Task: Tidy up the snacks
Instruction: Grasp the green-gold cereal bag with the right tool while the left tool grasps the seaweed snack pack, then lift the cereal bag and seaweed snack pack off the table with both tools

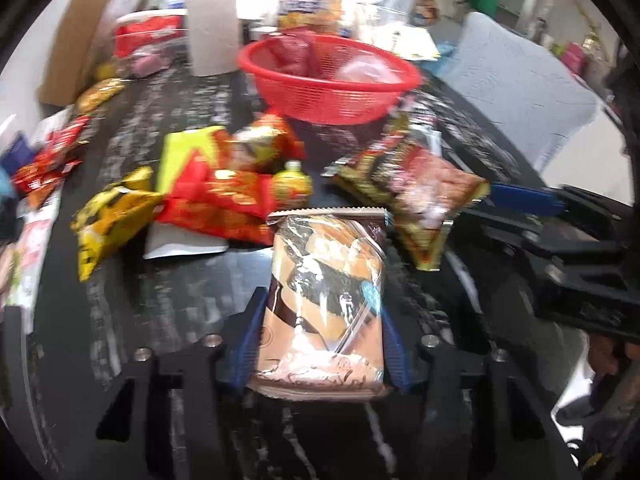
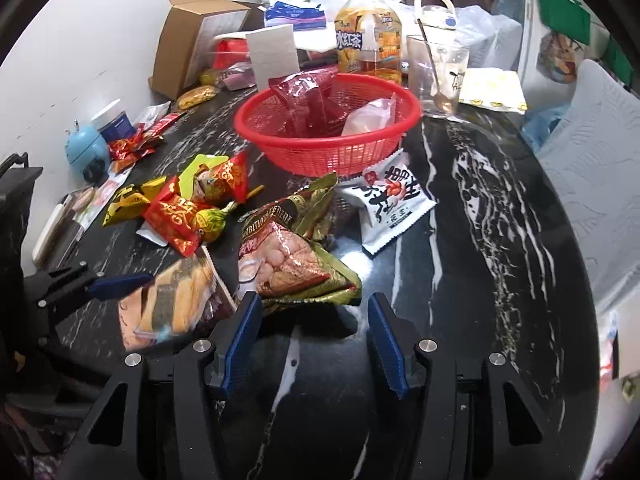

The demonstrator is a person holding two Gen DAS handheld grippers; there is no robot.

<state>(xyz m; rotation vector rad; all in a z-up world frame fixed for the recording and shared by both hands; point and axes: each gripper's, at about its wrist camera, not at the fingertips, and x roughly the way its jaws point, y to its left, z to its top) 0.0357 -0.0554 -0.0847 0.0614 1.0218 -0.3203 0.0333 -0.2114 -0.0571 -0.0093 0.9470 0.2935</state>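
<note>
Far along the black marble table (image 2: 460, 240): large bottle of iced tea (image 2: 370, 26), with clear glass (image 2: 438, 76) holding a spoon just to its right. Open cardboard box (image 2: 188, 40) at far left against the wall. Blue tissue pack (image 2: 294, 14) behind. Small blue round gadget (image 2: 86, 152) near left edge. Green bag (image 2: 564, 10) hanging far right.

basket (image 2: 328, 148) behind snack packets (image 2: 288, 256), on table (image 2: 480, 240)
</note>
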